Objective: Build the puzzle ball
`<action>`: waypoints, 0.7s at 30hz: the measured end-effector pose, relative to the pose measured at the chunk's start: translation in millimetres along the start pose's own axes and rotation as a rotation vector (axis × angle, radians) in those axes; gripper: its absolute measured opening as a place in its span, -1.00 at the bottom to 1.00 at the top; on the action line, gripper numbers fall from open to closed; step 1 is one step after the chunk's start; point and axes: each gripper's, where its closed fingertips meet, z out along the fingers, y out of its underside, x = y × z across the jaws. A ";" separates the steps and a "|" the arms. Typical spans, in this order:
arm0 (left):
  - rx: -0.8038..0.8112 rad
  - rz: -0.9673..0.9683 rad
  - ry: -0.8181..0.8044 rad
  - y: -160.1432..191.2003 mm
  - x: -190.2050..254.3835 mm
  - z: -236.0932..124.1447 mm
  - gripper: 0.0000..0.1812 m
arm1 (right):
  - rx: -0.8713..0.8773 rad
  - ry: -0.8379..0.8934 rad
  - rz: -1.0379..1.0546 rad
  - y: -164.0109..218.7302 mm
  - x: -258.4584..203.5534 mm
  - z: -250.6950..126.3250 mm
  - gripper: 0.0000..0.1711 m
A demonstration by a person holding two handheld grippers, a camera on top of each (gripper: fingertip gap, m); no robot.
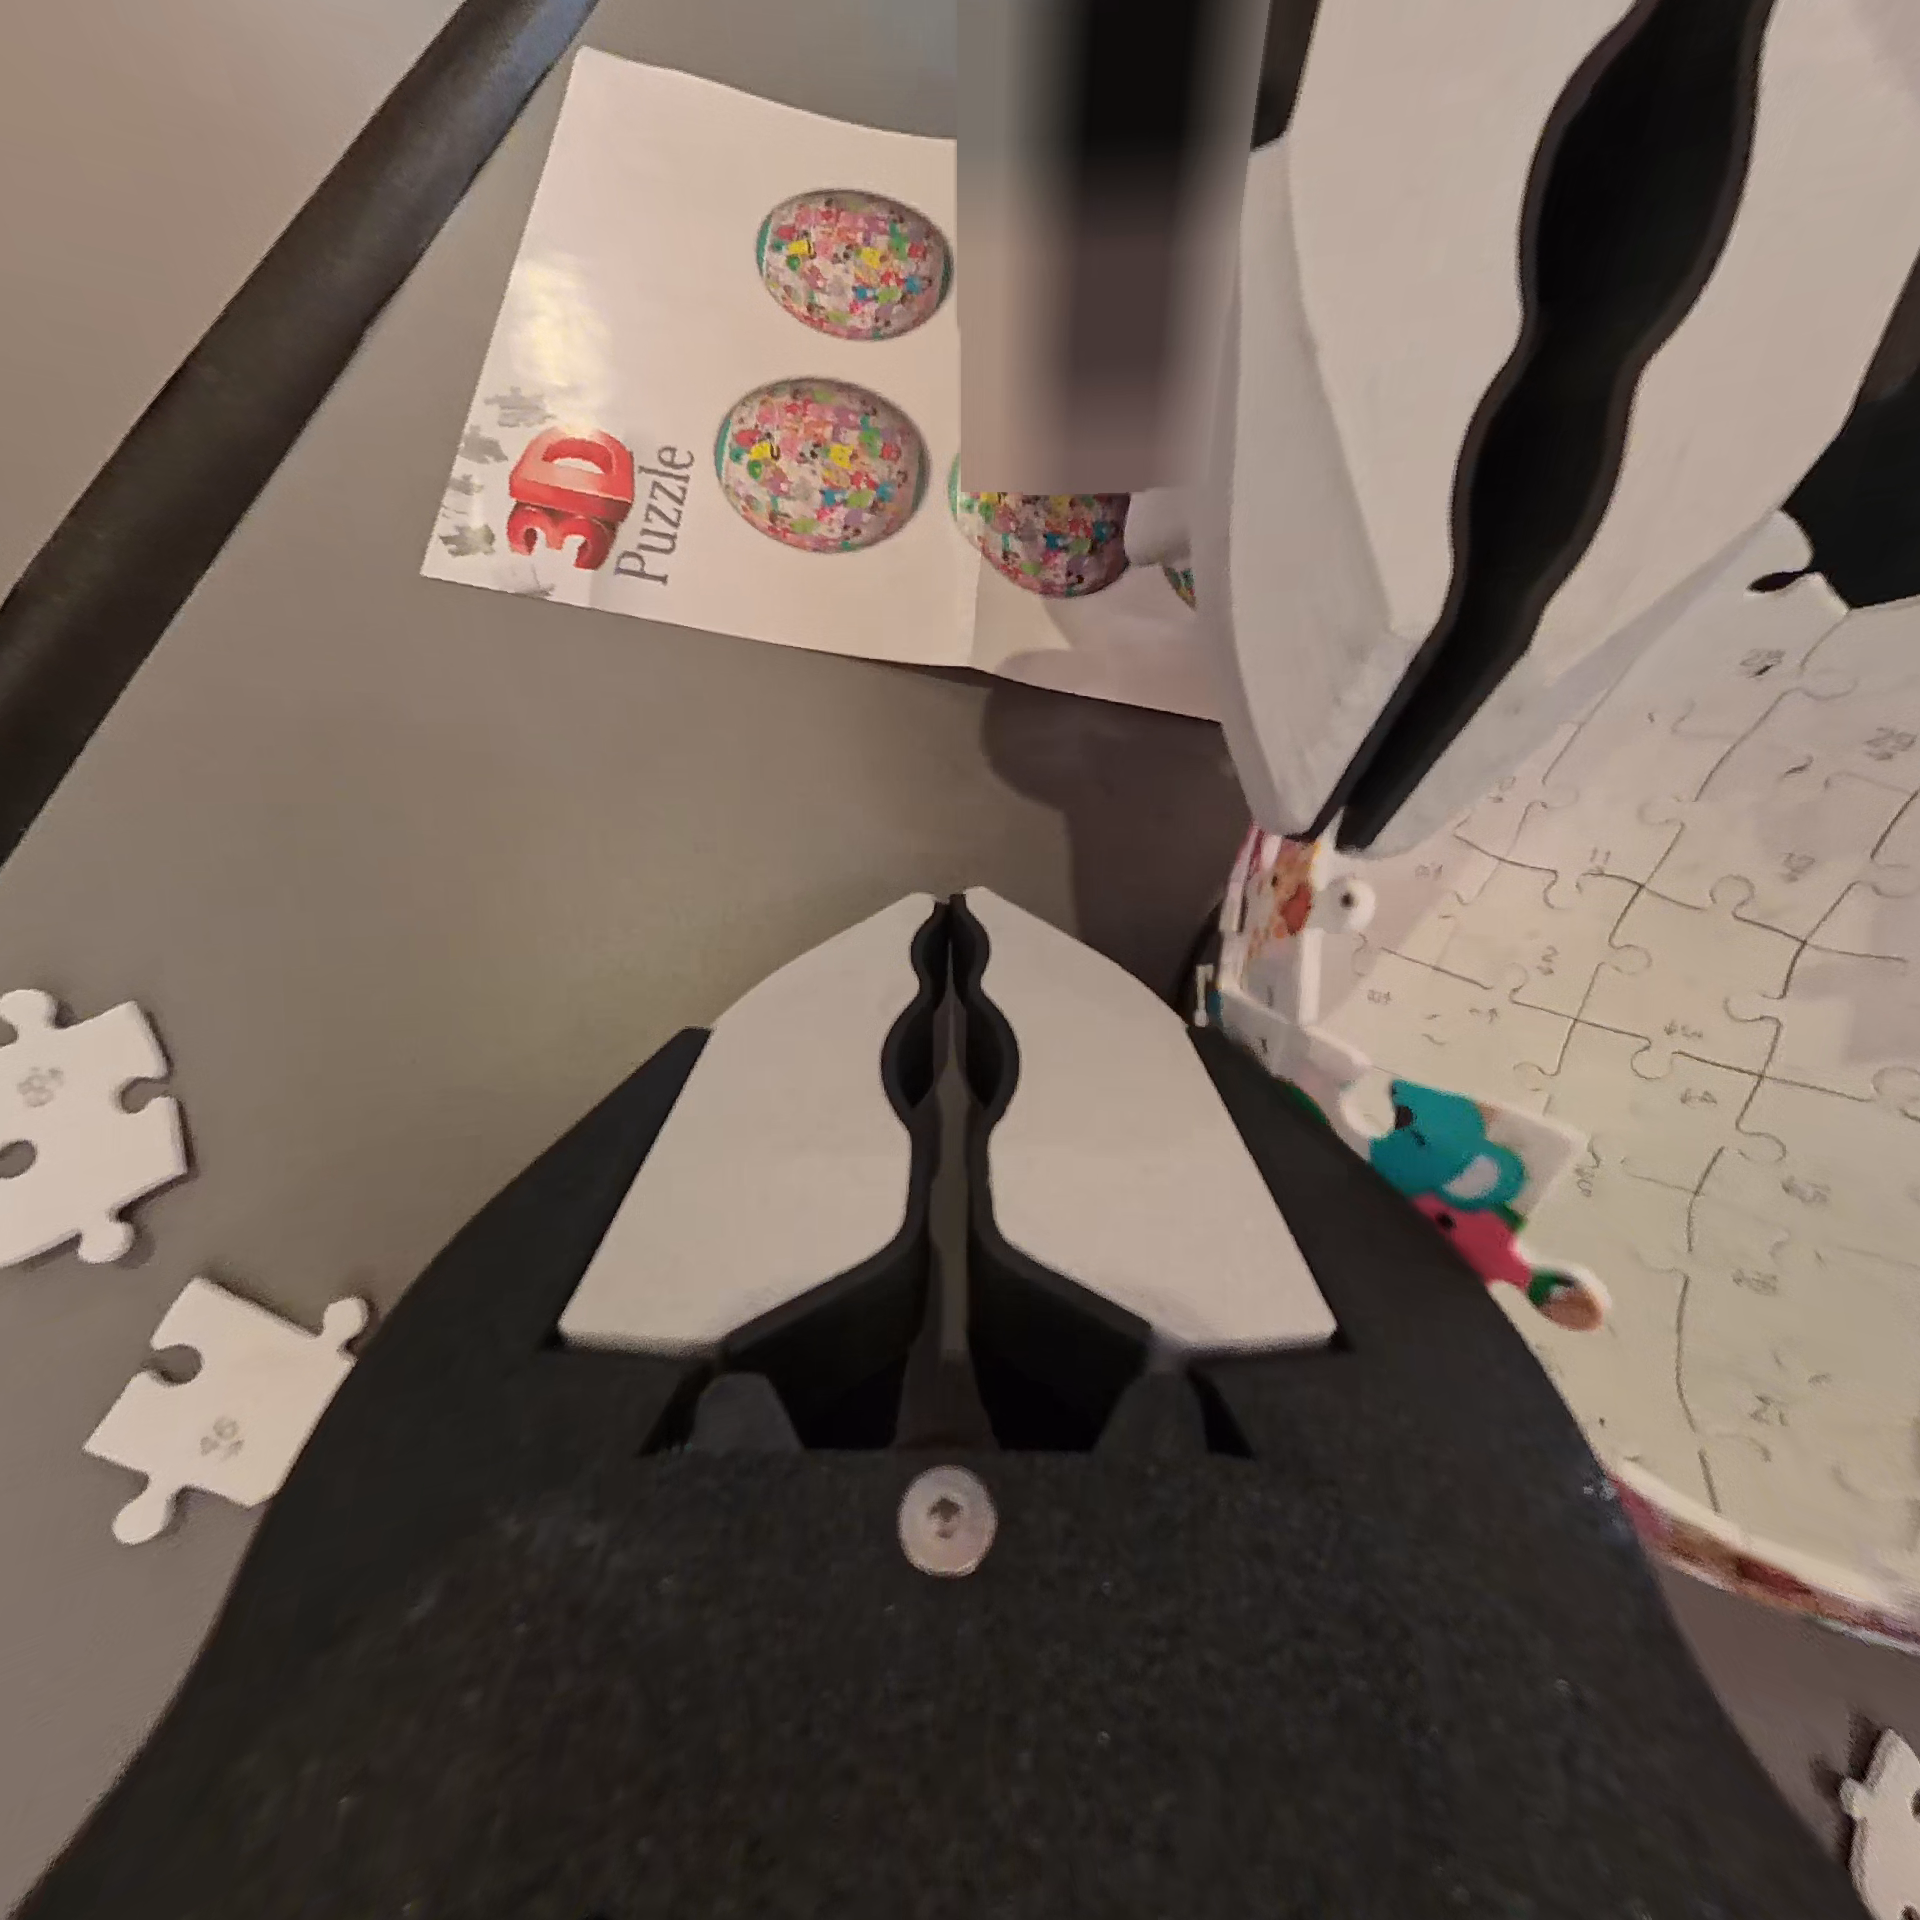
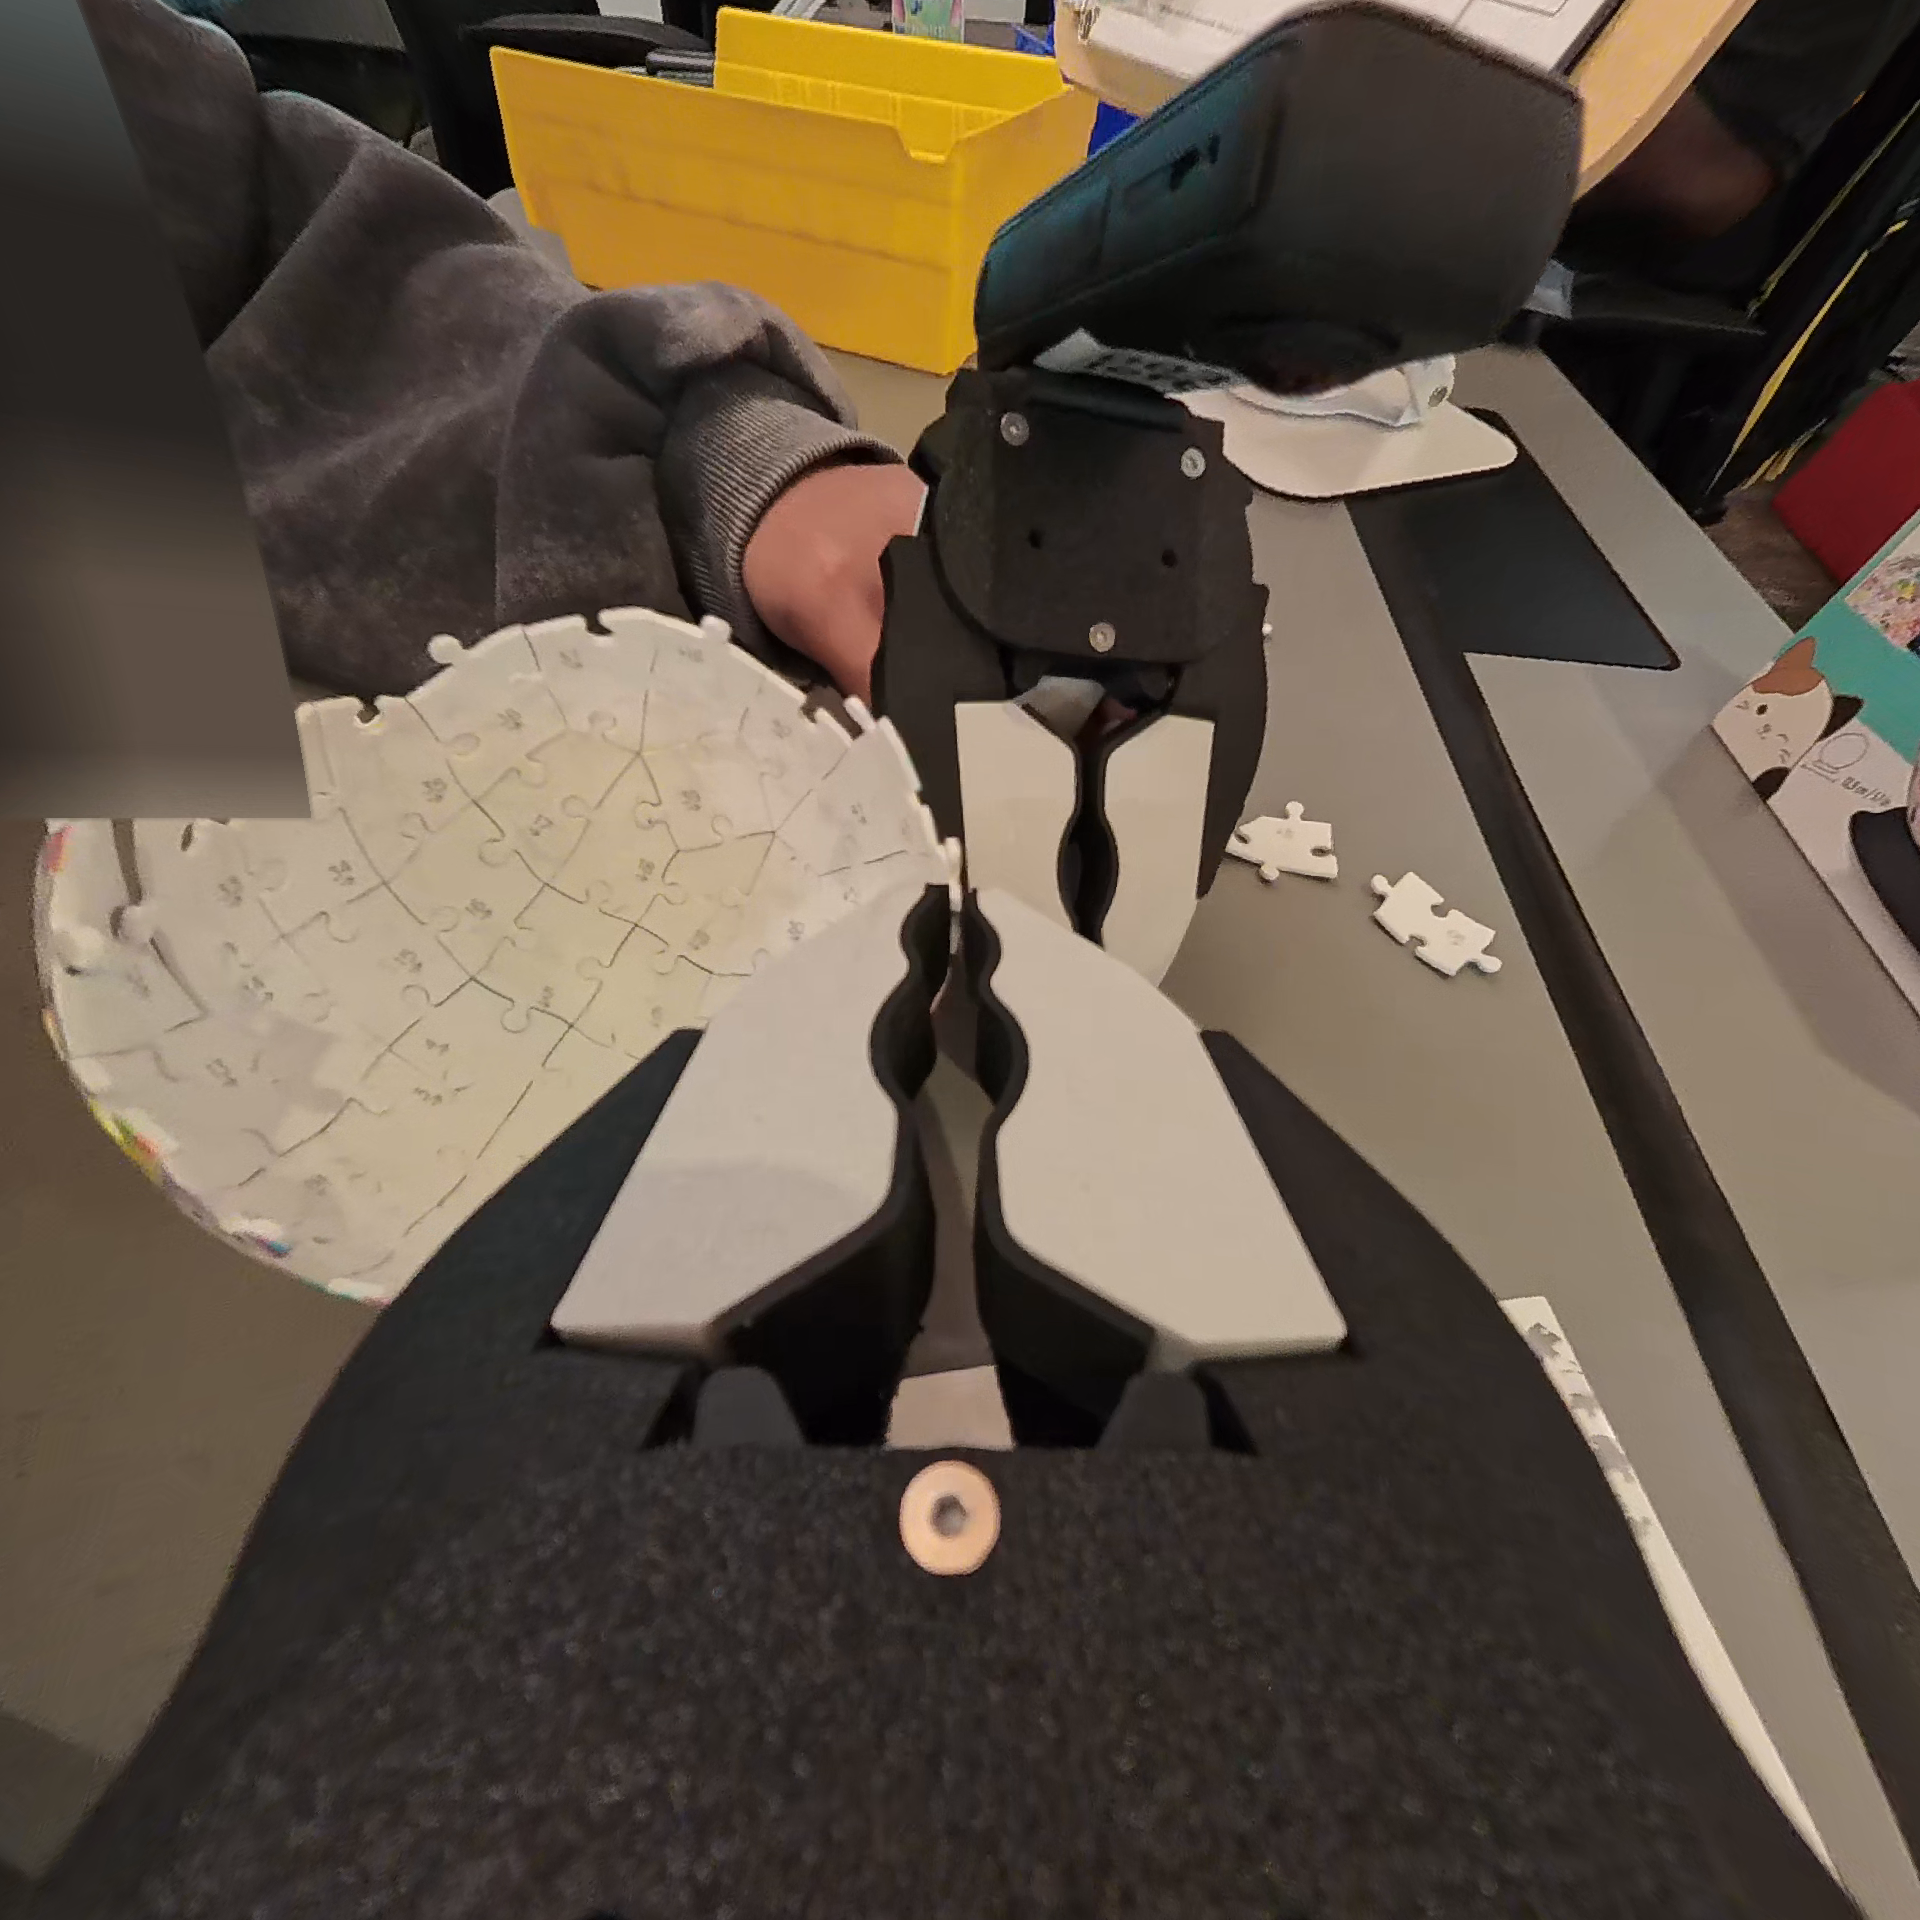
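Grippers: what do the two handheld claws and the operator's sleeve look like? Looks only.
Both claws match: the left claw and right claw each have two pale grey tapered fingers with wavy black rubber-like inner pads, set in a black grainy body with one silver centre screw. From the right wrist view, the left unit carries a dark teal-black housing on top. No cables visible. The sleeve is grey sweatshirt fabric with a ribbed cuff.
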 end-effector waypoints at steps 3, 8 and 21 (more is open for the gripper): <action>-0.011 -0.004 0.012 1.1 0.9 1.2 -1.00 | -0.008 0.003 -0.019 1.4 1.6 0.2 -0.98; -0.021 -0.009 0.025 2.0 1.7 2.1 -1.00 | -0.007 0.003 -0.076 -2.1 1.6 2.5 -0.98; 0.064 -0.080 0.124 -19.9 7.1 -34.9 -0.94 | 0.014 -0.012 -0.101 -1.8 1.6 2.9 -0.98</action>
